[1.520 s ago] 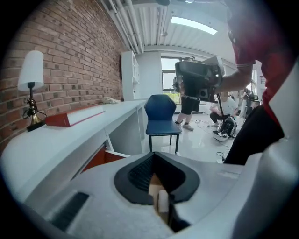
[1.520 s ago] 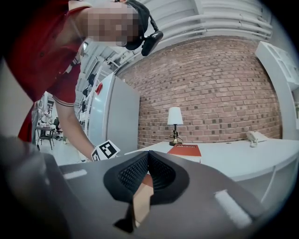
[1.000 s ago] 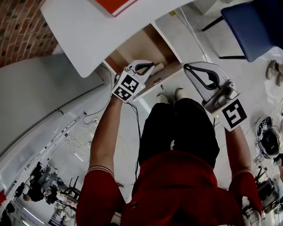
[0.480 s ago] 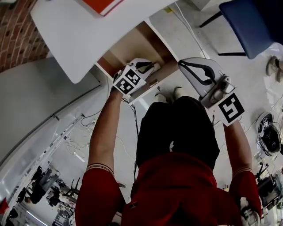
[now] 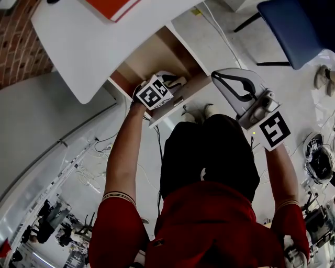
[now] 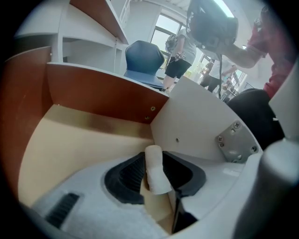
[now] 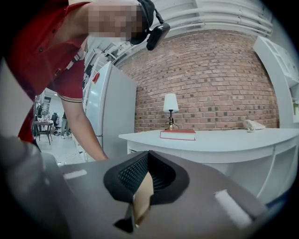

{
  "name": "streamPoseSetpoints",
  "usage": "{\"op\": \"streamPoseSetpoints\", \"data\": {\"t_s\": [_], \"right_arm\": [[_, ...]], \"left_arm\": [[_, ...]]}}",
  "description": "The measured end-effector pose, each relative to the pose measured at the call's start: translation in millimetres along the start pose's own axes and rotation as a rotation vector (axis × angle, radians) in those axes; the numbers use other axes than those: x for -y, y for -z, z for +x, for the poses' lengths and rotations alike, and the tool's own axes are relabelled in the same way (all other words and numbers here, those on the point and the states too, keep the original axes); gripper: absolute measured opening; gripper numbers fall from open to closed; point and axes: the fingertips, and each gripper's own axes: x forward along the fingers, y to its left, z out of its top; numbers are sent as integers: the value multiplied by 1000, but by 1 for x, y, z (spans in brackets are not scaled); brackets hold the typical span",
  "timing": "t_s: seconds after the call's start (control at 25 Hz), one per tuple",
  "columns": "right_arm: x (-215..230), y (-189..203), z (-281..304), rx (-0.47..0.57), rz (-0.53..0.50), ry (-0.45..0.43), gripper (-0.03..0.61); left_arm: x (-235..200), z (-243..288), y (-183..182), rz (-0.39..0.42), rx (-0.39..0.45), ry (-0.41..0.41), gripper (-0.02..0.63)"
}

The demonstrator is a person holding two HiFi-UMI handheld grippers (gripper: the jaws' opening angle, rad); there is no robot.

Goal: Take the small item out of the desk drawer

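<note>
The desk drawer (image 5: 152, 55) stands pulled out under the white desk, its pale wood bottom (image 6: 70, 144) and red-brown walls showing. My left gripper (image 5: 175, 82) reaches down into it. In the left gripper view a small white cylinder (image 6: 154, 170) stands upright between the black pads; the jaws (image 6: 154, 176) are opening, with a gap on each side of it. My right gripper (image 5: 220, 78) hovers to the right of the drawer front, shut with nothing in it (image 7: 145, 177).
The white desk top (image 5: 94, 42) carries a red book (image 5: 112, 8); a lamp (image 7: 171, 109) and a phone (image 7: 254, 124) also stand on it. A blue chair (image 5: 298, 26) is at the far right. Cables (image 5: 89, 167) lie on the floor at left.
My left gripper has gone deeper into the drawer, up and a little left in the head view. The right gripper has barely moved.
</note>
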Motion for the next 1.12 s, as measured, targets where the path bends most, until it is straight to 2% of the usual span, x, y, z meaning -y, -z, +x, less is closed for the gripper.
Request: {"op": "streamPoseSetpoints", "data": {"t_s": [0.4,0.64,0.96,1.12], "right_arm": [[1,11,-8,-16,9,10,11],[4,15,-11,-21,18,15,11],[6,1,-13,-12,24,10,11],[4,-14,-13,-6,31,4,11]], "left_arm": [[3,18,15,-17,-90,29,144],[4,21,18,-23,-113,41,126],[4,1,3,-1,-91,-19,118],[4,-22,-16,10,-32,-71,118]]}}
